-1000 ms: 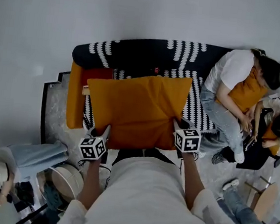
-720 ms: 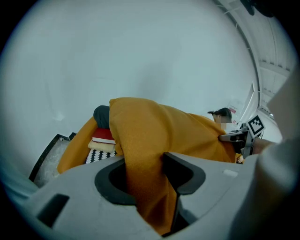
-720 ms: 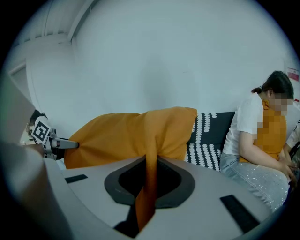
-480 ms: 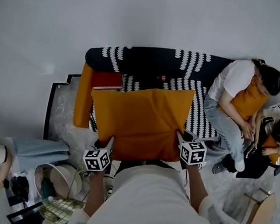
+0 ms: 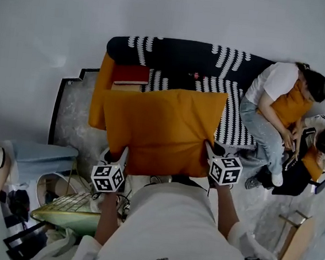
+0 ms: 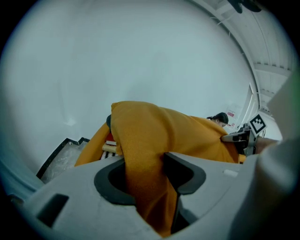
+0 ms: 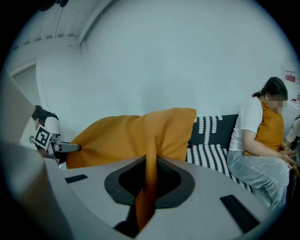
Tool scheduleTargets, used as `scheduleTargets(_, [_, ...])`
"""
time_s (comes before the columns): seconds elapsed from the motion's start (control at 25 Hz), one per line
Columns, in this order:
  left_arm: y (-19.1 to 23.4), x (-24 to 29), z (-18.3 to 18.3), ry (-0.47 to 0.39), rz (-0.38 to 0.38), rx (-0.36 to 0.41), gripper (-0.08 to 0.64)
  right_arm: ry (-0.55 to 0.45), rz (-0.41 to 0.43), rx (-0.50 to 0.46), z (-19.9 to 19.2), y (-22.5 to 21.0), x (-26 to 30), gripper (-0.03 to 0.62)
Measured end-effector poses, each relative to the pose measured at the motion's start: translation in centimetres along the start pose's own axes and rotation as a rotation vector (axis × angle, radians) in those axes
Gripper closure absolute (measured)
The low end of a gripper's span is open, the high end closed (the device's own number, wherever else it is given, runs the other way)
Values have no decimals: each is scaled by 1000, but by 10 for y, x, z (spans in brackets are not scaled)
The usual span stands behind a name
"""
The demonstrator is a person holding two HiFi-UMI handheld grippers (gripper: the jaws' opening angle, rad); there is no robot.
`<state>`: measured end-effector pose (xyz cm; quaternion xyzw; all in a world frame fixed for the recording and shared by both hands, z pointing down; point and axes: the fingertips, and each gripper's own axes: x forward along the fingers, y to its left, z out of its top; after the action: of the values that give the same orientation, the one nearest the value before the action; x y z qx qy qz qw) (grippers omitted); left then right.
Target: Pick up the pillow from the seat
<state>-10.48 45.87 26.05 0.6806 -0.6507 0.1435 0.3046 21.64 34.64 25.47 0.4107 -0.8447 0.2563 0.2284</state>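
Pillow (image 5: 159, 129) in left tool (image 5: 123, 153), right tool (image 5: 208, 148)

1. The orange pillow (image 5: 159, 129) is held spread out wide in front of the black-and-white patterned sofa (image 5: 176, 56), hiding part of its seat.
2. The left gripper (image 5: 123, 153) pinches the pillow's lower left corner, and the right gripper (image 5: 208, 148) pinches its lower right corner.
3. A second orange cushion (image 5: 99, 97) leans at the sofa's left end, with a flat red thing (image 5: 131, 73) just beside it.
4. A person in a white top (image 5: 274, 86) sits at the sofa's right end.
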Motion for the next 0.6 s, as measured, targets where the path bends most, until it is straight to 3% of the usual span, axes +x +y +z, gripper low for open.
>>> scheduleTargets(0.6, [14, -80, -5, -116, -30, 8, 362, -117, -31, -64, 0, 69, -63, 563])
